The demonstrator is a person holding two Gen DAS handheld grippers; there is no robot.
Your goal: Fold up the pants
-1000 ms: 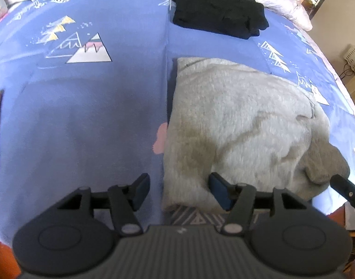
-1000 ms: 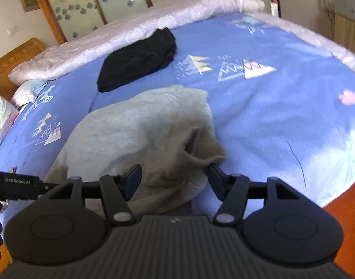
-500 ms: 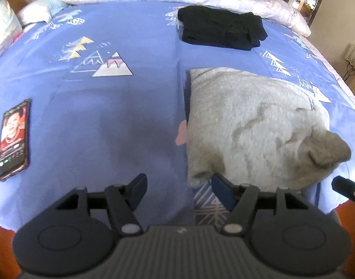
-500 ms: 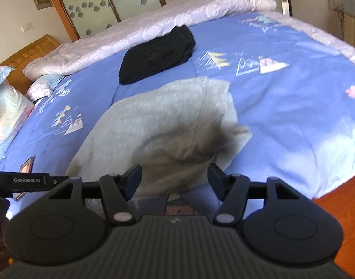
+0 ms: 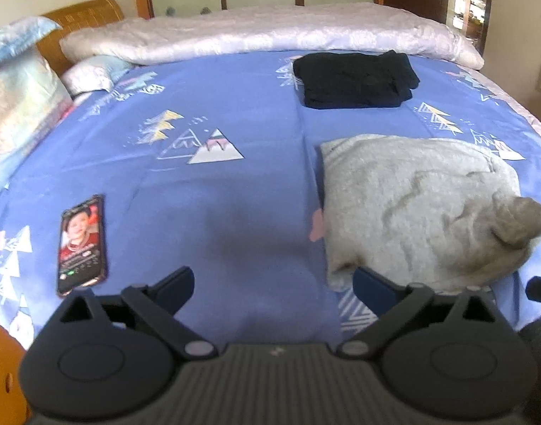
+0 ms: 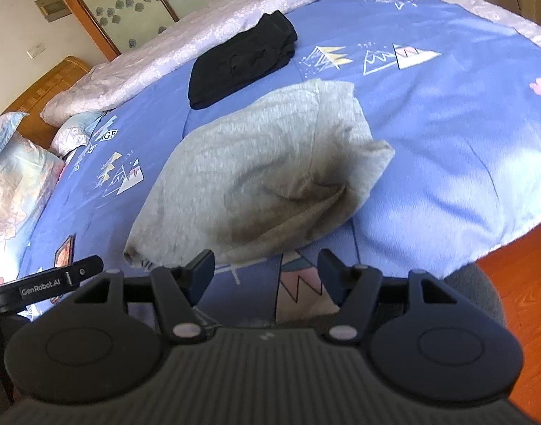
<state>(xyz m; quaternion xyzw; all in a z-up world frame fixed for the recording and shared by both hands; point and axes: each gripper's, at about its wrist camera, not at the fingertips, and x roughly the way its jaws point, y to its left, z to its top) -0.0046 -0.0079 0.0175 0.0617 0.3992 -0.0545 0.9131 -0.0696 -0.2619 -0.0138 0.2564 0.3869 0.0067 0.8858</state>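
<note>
The grey pants (image 5: 419,209) lie folded into a thick bundle on the blue bedsheet (image 5: 206,219), near the bed's front edge. They also show in the right wrist view (image 6: 263,180), with one corner bulging out to the right. My left gripper (image 5: 274,283) is open and empty, held back from the bundle's near left corner. My right gripper (image 6: 266,269) is open and empty, just short of the bundle's near edge. Neither gripper touches the pants.
A folded black garment (image 5: 355,79) lies farther back on the bed; it shows in the right wrist view (image 6: 242,60) too. A phone (image 5: 82,244) lies on the sheet to the left. Pillows (image 5: 18,106) and a rolled white quilt (image 5: 270,32) line the far side. Wooden floor (image 6: 518,283) lies beyond the bed's edge.
Both grippers have pulled back and up from the grey pants, so the bundle sits farther off and more of the bed and room shows. The pants lie still.
</note>
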